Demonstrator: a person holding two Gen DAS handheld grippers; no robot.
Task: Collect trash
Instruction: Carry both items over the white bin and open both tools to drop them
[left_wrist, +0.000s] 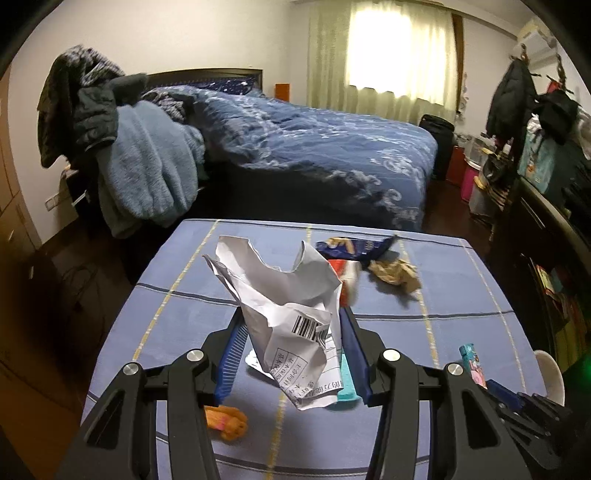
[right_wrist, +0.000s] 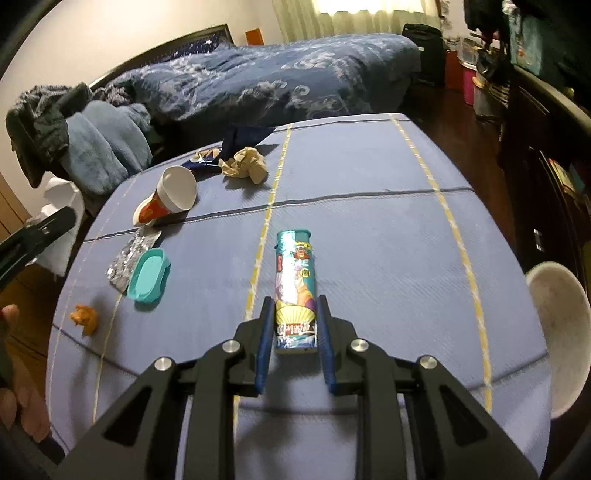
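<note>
A crumpled white paper (left_wrist: 291, 295) is held clamped in the half-closed left gripper (left_wrist: 291, 325) above the table's (right_wrist: 369, 184) near edge, while a colourful lighter (right_wrist: 295, 291) is pinched in the narrowly closed right gripper (right_wrist: 293, 314), both apparently lifted for disposal.

Barcode plus rows of small printed characters on the crumpled white paper (left_wrist: 295, 317), too creased to make out, and cartoon artwork with tiny lettering on the teal lighter (right_wrist: 295, 291), also too small to read.
</note>
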